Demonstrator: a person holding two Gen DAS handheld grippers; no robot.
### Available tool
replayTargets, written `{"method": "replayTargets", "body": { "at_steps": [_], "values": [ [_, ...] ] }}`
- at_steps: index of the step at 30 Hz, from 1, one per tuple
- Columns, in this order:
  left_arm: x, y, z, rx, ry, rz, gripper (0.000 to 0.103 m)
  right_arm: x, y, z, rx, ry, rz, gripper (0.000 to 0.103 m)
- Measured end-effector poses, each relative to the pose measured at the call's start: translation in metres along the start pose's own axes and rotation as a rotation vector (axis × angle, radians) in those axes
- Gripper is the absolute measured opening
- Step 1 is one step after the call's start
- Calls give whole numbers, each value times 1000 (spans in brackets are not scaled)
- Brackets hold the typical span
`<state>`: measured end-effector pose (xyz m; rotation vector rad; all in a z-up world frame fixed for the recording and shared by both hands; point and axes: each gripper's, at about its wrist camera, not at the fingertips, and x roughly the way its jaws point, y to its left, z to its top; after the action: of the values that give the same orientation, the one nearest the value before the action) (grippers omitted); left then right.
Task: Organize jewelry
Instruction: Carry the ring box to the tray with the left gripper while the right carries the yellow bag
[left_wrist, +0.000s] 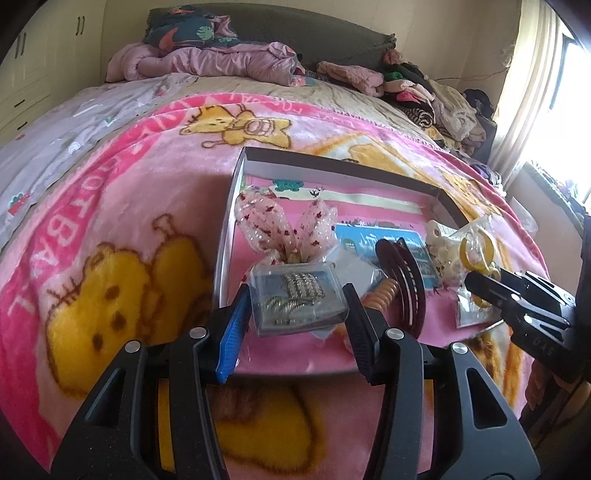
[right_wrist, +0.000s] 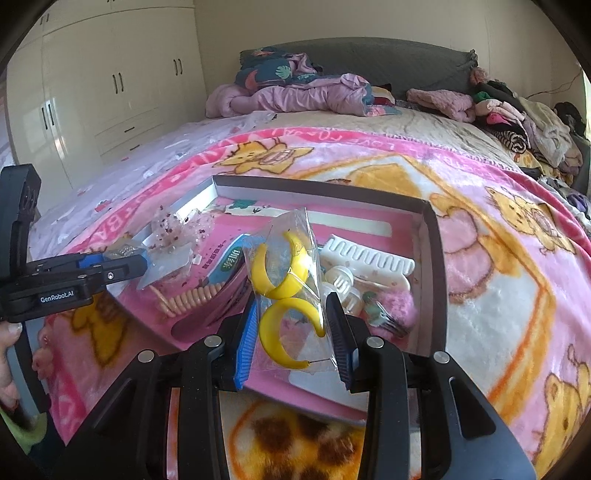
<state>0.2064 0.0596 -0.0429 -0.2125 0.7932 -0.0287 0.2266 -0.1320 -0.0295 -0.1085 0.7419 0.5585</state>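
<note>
My left gripper (left_wrist: 295, 306) is shut on a small clear plastic case (left_wrist: 295, 299) holding silvery jewelry, just above the near left part of a shallow pink-lined box (left_wrist: 332, 166). In the right wrist view, my right gripper (right_wrist: 291, 332) is shut on a clear bag with two yellow hoop earrings (right_wrist: 284, 280), held over the same box (right_wrist: 437, 258). The left view shows the right gripper (left_wrist: 480, 284) with that bag (left_wrist: 476, 247) at the right. From the right wrist camera, the left gripper (right_wrist: 136, 264) enters at the left.
Inside the box lie a sheer dotted hair bow (left_wrist: 284, 225), a dark red hair clip (left_wrist: 402, 280), an orange coil tie (left_wrist: 384, 295), a white claw clip (right_wrist: 369, 254) and a pink fluffy piece (right_wrist: 399, 306). The box sits on a bed's pink bear blanket (left_wrist: 110, 221). Clothes (right_wrist: 517, 122) pile at the far right.
</note>
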Motion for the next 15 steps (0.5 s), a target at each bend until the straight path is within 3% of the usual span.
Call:
{"method": "replayTargets", "body": {
  "at_steps": [15],
  "values": [
    [15,-1,10,24,-4,-7,41,22,18,0,-1,59,31,41]
  ]
}}
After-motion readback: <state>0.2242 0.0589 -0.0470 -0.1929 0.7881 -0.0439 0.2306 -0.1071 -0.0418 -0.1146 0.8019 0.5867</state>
